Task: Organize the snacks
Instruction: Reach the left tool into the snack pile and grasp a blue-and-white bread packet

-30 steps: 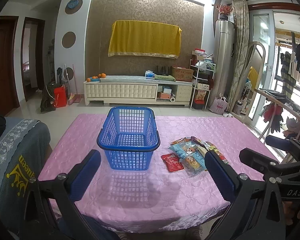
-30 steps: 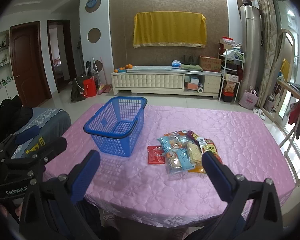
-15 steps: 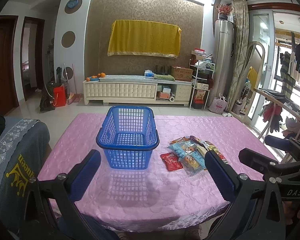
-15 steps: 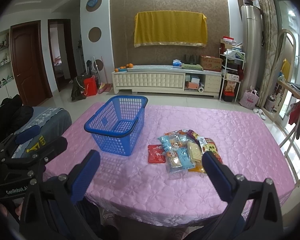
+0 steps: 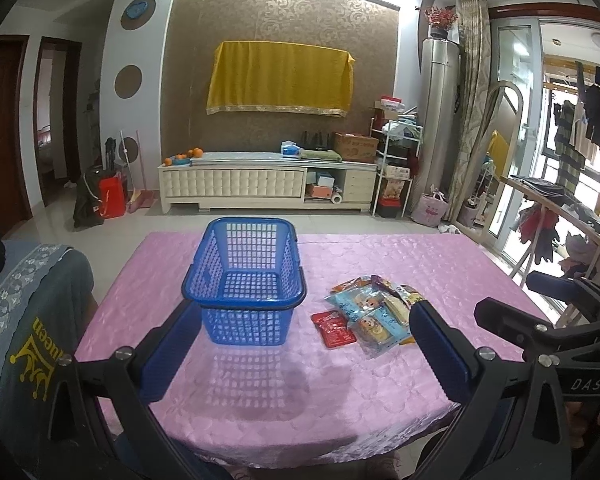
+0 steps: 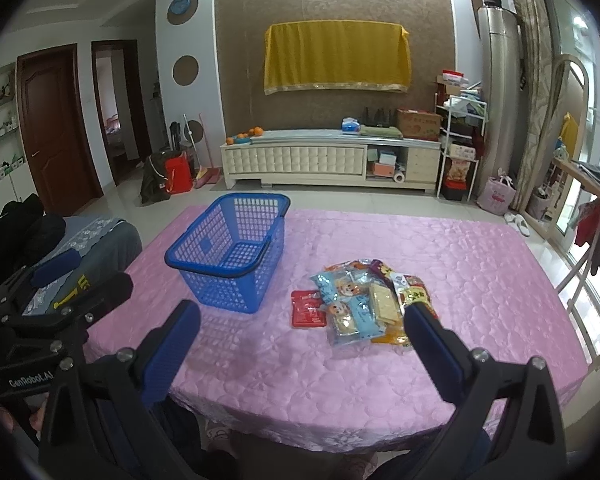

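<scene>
On the table's quilted pink cloth (image 5: 420, 264) stands an empty blue plastic mesh basket (image 5: 244, 284), upright, its handle folded down along the rim. Just to its right, apart from it, lies a loose heap of snack packets (image 6: 368, 300): a flat red sachet (image 6: 308, 308) nearest the basket, pale blue wrappers with cartoon faces (image 6: 348, 308) beside it, and orange and yellow packs overlapping at the far side. We hold our left gripper (image 5: 304, 344) over the table's near edge, its blue-padded fingers spread wide with nothing between them. Our right gripper (image 6: 300, 344) hangs likewise, spread wide and holding nothing, with its right finger's tip overlapping the heap's near corner in the right wrist view.
</scene>
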{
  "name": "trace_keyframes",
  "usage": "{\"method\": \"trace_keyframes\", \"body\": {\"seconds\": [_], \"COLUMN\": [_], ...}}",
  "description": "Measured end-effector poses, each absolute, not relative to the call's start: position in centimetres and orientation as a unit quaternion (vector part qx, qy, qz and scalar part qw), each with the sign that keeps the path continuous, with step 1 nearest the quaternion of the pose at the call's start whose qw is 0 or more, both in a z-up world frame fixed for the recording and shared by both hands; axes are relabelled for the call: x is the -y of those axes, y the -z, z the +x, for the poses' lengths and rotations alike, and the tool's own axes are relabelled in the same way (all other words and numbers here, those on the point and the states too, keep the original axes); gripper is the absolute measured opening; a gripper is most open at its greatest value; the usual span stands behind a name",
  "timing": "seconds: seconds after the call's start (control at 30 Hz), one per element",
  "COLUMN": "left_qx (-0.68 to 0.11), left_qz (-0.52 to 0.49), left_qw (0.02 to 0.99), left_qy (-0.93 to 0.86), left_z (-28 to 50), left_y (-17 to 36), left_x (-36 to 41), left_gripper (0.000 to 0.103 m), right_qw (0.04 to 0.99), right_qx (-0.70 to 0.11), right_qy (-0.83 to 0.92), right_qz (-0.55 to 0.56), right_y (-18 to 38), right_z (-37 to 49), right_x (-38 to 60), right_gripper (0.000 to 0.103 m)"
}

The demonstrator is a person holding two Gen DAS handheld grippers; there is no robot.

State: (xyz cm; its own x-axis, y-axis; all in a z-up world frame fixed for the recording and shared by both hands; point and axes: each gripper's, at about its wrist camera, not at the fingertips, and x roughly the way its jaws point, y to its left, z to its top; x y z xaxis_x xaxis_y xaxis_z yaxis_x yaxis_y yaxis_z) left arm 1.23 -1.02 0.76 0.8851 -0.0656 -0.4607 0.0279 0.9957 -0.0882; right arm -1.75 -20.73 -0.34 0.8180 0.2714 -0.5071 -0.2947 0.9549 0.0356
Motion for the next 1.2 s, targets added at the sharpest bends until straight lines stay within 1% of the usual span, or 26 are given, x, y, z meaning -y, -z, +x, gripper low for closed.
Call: {"method": "trace_keyframes", "body": {"seconds": [0.33, 0.6, 0.73, 0.9, 1.03, 1.2], "left_qx": [-0.263, -0.312, -0.354, -0.419, -0.464, -0.513], "left_qz": [-0.029, -0.009, 0.0, -0.011, -0.027, -0.04], "left_qw": [0.962, 0.947, 0.931, 0.905, 0.883, 0.857], "left_qy": [0.059, 0.076, 0.086, 0.072, 0.063, 0.033], "left_z": [6.7, 12.9, 15.7, 19.4, 21.9, 24.9], "left_y": [-1.3, 0.8, 3.3, 8.3, 11.7, 15.5], "left_x": [4.8, 9.5, 11.7, 13.4, 13.8, 13.9], "left_gripper": [0.103, 0.103, 0.103, 0.103, 0.103, 0.103], "right_qw": [0.953, 0.949, 0.945, 0.928, 0.912, 0.897], "right_qx": [-0.26, -0.289, -0.312, -0.363, -0.402, -0.433], "right_qy": [-0.155, -0.122, -0.096, -0.083, -0.081, -0.083], "right_qz": [-0.01, 0.014, 0.015, 0.021, 0.023, 0.025], "right_y": [-1.4, 0.5, 2.9, 7.4, 10.9, 14.0], "right_z": [1.8, 7.5, 9.9, 13.3, 15.8, 18.1], "right_x": [24.6, 29.8, 31.8, 33.6, 34.3, 34.9], "right_gripper": [0.103, 0.103, 0.103, 0.103, 0.103, 0.103]}}
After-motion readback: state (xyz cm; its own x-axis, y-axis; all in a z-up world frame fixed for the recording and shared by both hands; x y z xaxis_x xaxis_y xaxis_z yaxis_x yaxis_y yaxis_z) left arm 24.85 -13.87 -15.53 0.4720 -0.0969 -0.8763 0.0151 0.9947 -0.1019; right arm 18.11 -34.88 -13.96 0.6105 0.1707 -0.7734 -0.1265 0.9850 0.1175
